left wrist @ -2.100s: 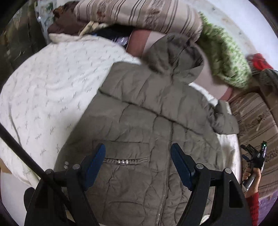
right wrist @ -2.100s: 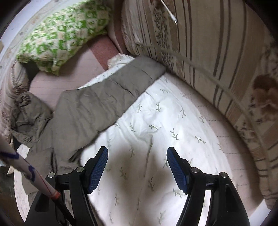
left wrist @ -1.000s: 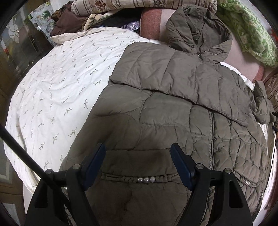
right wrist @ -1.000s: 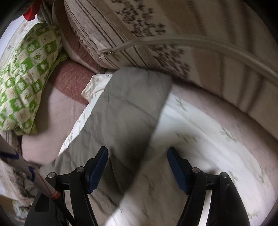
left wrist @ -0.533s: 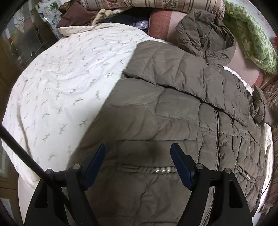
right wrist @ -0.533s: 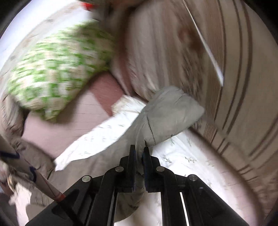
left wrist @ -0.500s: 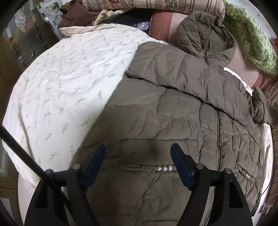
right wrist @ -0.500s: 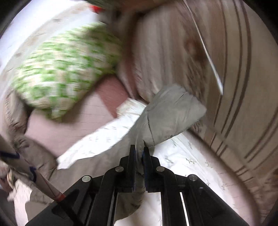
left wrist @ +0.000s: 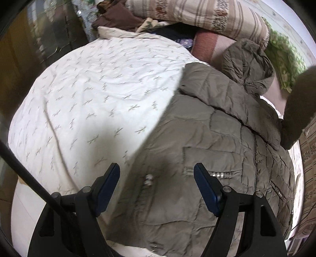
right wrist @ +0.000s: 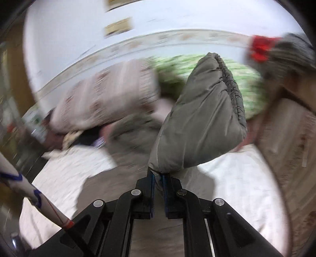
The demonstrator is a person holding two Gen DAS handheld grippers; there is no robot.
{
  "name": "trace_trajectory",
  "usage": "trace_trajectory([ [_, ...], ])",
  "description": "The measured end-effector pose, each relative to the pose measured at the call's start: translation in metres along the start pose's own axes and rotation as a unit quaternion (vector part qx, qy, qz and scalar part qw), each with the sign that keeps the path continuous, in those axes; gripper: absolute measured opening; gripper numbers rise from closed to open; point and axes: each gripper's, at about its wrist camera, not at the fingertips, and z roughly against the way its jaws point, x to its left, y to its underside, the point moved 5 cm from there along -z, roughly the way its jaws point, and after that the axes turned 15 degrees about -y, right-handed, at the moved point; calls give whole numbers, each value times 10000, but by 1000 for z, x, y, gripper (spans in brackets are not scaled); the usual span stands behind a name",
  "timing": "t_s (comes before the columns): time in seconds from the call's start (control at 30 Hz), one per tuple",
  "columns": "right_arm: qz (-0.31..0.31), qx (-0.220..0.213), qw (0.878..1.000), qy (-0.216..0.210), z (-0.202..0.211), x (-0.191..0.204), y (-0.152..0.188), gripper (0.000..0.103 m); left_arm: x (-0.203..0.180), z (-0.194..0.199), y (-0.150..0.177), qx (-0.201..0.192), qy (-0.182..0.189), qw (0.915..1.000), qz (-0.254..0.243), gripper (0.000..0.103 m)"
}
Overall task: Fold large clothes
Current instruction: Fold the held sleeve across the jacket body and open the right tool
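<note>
An olive quilted hooded jacket point(left wrist: 217, 134) lies face up on a white leaf-print bedspread point(left wrist: 94, 98), its hood point(left wrist: 248, 65) toward the pillows. My left gripper point(left wrist: 157, 178) hangs open over the jacket's lower left edge, near a pearl-trimmed pocket point(left wrist: 217, 175), with nothing between its fingers. My right gripper point(right wrist: 157, 177) is shut on the jacket's sleeve point(right wrist: 203, 126) and holds it up in the air, elastic cuff uppermost. That raised sleeve point(left wrist: 298, 102) shows as a blurred dark shape at the right edge of the left wrist view.
A striped pillow point(left wrist: 207, 17) and a green patterned pillow point(left wrist: 284, 53) lie at the head of the bed. Brown clothes point(left wrist: 116, 15) are heaped at the far corner. A striped cushion point(right wrist: 286, 150) borders the bed on the right. Dark wooden furniture point(left wrist: 29, 49) stands to the left.
My right gripper shut on the sleeve end, then lifted it high and swung it over the jacket, rolling as it went. My left gripper slid left toward the jacket's edge, still open.
</note>
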Motion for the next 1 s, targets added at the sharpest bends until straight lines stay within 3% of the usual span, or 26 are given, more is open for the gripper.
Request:
trace_trajectory([
  [0.13, 162, 679, 9970, -338, -71, 51, 51, 8, 20, -7, 4, 62, -20, 9999, 137, 76],
  [0.23, 177, 1187, 9919, -419, -126, 67, 95, 8, 34, -10, 5, 78, -47, 9996, 250, 76],
  [0.33, -108, 1612, 9850, -605, -169, 69, 138, 16, 44, -11, 4, 85, -41, 9993, 358, 76],
  [0.43, -457, 2039, 9739, -886, -193, 70, 170, 32, 48, -10, 2, 40, -59, 9994, 351, 76],
  [0.53, -416, 2107, 9717, -980, -182, 76, 183, 46, 47, -8, -1, -19, -41, 9995, 324, 76],
  [0.57, -407, 2042, 9728, -1013, -173, 76, 183, 55, 44, -6, -3, -21, 14, 9995, 315, 76],
  [0.67, -358, 1744, 9794, -956, -138, 68, 172, 64, 31, -3, -13, -86, 254, 9993, 261, 76],
  [0.87, -650, 1434, 9849, -716, -73, 17, 164, 65, -24, -8, -56, -242, 865, 9959, -88, 76],
  [1.0, -941, 1226, 9868, -488, -38, -23, 168, 67, -71, -30, -84, -91, 1287, 9909, -372, 76],
])
